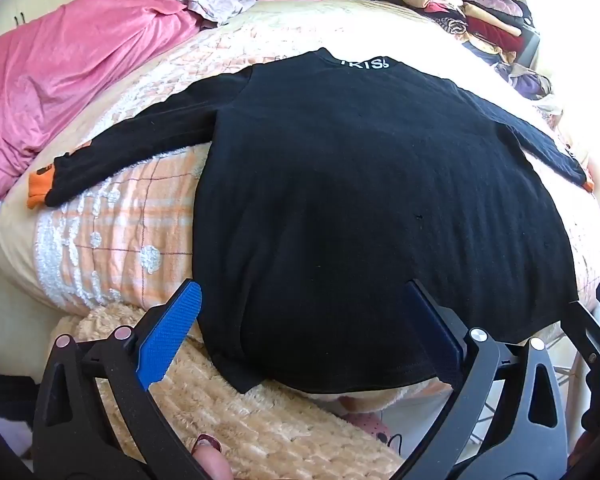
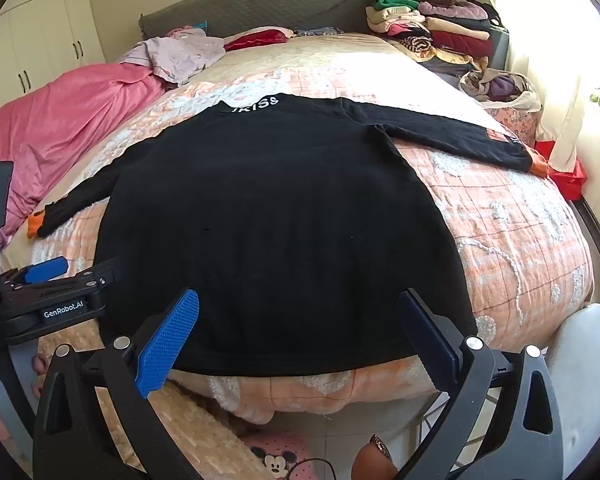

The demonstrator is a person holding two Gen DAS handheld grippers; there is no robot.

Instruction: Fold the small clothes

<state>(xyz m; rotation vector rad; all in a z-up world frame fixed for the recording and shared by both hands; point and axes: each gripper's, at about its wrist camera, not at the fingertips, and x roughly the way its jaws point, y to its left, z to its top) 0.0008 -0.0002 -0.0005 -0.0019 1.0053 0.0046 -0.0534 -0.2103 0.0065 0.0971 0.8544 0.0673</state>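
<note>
Left wrist view puts the black long-sleeved top (image 1: 360, 200) flat on the bed (image 1: 140, 216), collar at twelve o'clock, hem at six hanging just over the mattress edge. My left hand-held gripper (image 1: 304, 336) hovers over that hem with its jaws spread wide, nothing between the blue pads. This view alone shows the left orange cuff (image 1: 38, 190) large at nine o'clock, a fluffy beige blanket (image 1: 240, 412) under the hem, and my thumb with a dark-painted nail at six.

Right wrist view shows the same top (image 2: 276, 216) from further right, its right sleeve stretched toward two o'clock, ending in an orange cuff (image 2: 539, 165) by a red bag (image 2: 568, 180). My right hand-held gripper (image 2: 296, 336) also stands wide open above the hem, gripping nothing. Only here does the left hand-held gripper (image 2: 60, 280) appear from outside, at nine o'clock, along with a cartoon-mouse slipper (image 2: 278, 460) on the floor at six.

Both views share the pink quilt (image 1: 72, 68) at ten o'clock and stacked clothes (image 2: 432, 28) at one.
</note>
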